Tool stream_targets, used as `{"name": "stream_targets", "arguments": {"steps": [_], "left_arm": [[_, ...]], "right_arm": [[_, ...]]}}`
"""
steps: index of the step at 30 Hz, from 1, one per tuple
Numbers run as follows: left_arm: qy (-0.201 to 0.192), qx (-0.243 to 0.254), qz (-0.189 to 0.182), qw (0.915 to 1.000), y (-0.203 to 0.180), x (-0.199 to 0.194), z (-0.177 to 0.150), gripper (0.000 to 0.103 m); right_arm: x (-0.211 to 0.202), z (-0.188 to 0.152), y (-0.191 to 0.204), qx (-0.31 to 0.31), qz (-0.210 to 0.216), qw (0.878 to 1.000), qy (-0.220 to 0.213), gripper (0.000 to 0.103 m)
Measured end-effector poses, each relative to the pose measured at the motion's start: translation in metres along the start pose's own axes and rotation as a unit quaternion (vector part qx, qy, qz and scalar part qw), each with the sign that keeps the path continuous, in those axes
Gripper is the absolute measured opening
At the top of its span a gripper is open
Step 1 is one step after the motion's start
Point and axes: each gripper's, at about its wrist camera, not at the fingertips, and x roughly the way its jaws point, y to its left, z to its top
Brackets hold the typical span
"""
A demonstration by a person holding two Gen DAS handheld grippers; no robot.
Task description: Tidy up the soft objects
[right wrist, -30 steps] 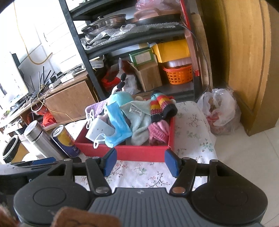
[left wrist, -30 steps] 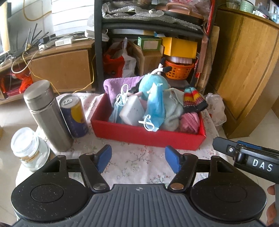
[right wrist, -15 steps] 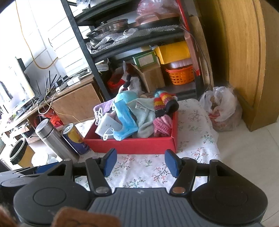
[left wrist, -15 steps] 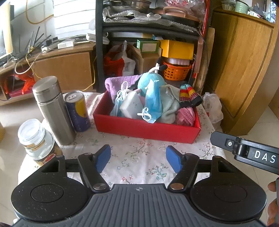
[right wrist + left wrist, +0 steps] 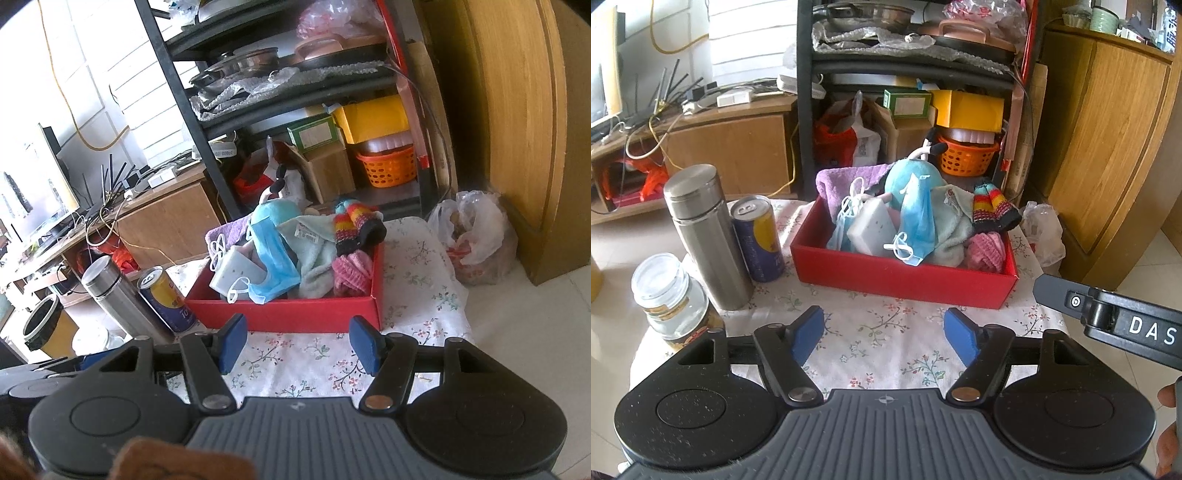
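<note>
A red box [image 5: 901, 277] stands on the floral tablecloth [image 5: 879, 332], also in the right wrist view [image 5: 295, 314]. It holds soft things: a blue face mask [image 5: 918, 218], a white sponge [image 5: 873, 229], a light green cloth [image 5: 955, 229], a pink knit [image 5: 986, 249], a striped knit glove [image 5: 991, 208], a purple towel [image 5: 842, 181] and a blue plush [image 5: 908, 177]. My left gripper [image 5: 884, 336] is open and empty, above the cloth in front of the box. My right gripper [image 5: 299, 339] is open and empty, also in front of the box.
Left of the box stand a blue and yellow can [image 5: 759, 240], a steel flask [image 5: 707, 236] and a glass jar [image 5: 670, 299]. Behind are a black shelf [image 5: 805, 92] with clutter, a wooden cabinet [image 5: 1108, 147] at right and a plastic bag [image 5: 476, 236] on the floor.
Both grippers have pulled back and up from the red box, which now looks smaller and farther away. Their jaws stay open and empty.
</note>
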Motion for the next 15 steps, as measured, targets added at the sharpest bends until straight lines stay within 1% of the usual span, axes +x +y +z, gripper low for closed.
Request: {"name": "stream_targets", "arguments": {"steps": [15], "left_arm": [[-0.001,-0.003,0.002,1.0000,0.0005,-0.0006,-0.0001,0.072]], "right_arm": [[0.0006,0.0001,-0.0005,-0.006,-0.004,1.000,0.001,0.033]]}}
